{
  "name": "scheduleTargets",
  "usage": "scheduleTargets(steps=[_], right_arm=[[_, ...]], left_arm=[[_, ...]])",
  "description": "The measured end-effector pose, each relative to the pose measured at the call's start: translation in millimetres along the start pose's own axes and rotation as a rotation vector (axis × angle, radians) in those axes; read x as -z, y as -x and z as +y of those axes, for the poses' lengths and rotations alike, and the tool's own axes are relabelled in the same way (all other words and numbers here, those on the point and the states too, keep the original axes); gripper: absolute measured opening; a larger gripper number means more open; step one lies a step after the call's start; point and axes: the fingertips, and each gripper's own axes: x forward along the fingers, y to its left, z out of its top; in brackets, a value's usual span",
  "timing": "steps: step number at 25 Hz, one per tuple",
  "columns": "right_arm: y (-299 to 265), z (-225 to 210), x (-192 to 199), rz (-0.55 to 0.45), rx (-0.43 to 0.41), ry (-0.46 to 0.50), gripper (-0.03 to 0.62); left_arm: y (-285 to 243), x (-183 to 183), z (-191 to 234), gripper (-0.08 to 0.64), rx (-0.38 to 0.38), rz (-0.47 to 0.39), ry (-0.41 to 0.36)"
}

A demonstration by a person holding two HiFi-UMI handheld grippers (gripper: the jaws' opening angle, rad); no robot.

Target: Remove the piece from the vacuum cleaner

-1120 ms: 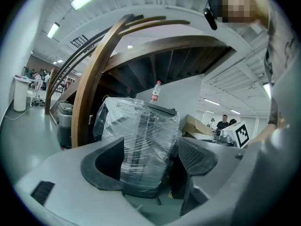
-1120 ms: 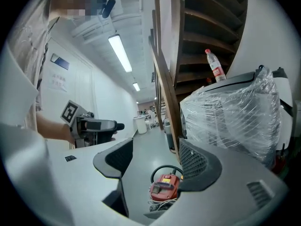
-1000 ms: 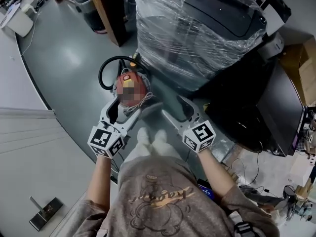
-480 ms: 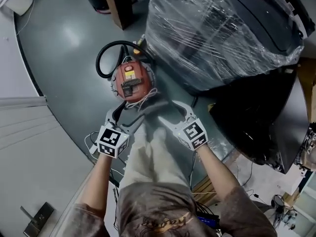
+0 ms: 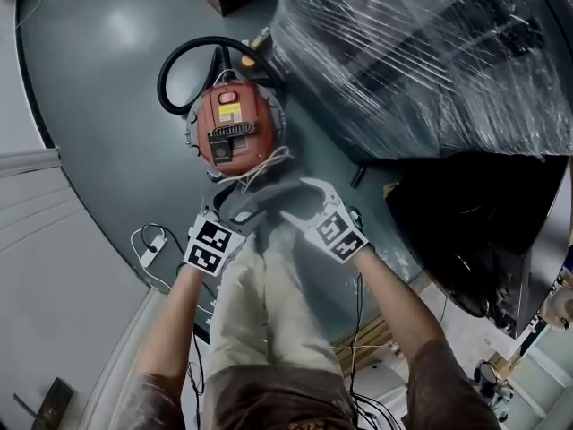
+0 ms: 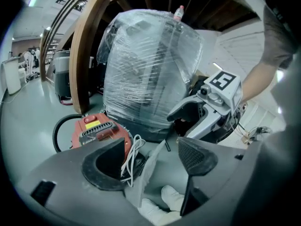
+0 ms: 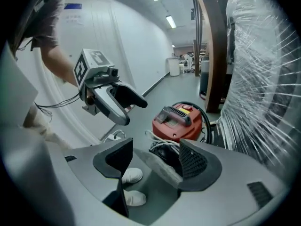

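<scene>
Left tool (image 5: 227,211) hung wide open, empty, just short of the red vacuum (image 5: 235,128) on the floor (image 5: 107,106); right tool (image 5: 301,201) gaped empty too. Approach step, I'd judge: the next move needed jaws around the grey piece (image 5: 269,196) at its base.

A round red vacuum cleaner (image 5: 235,128) is seen standing upright on the grey floor (image 5: 107,150); a black ribbed handle (image 5: 231,134) and a yellow label (image 5: 224,113) are carried on its top; a black hose (image 5: 172,70) is looped at its far side; a white cord (image 5: 261,164) is bundled against its near side.
</scene>
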Motion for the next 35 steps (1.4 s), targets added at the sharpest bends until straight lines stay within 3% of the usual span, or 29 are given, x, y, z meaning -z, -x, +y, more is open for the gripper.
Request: scheduleTargets(steps=[9, 22, 25, 28, 35], right_arm=[[-85.4, -20.9, 75.0, 0.214, -0.088, 0.144, 0.275], [-133.5, -11.1, 116.7, 0.356, -0.220, 0.352, 0.273], [-138.6, -13.8, 124.3, 0.381, -0.226, 0.369, 0.265], [-139.4, -15.1, 129.9, 0.398, -0.233, 0.380, 0.184], [-140.3, -14.2, 132.5, 0.402, -0.271, 0.373, 0.166]], left_arm=[[-72.2, 93.6, 19.2, 0.334, 0.025, 0.152, -0.038], [-120.9, 146.4, 18.9, 0.330, 0.045, 0.258, -0.065], [-123.6, 153.6, 22.7, 0.242, 0.037, 0.285, -0.079], [-126.8, 156.1, 25.8, 0.229, 0.032, 0.287, -0.074], [-136.3, 159.8, 21.7, 0.147, 0.058, 0.313, -0.107]])
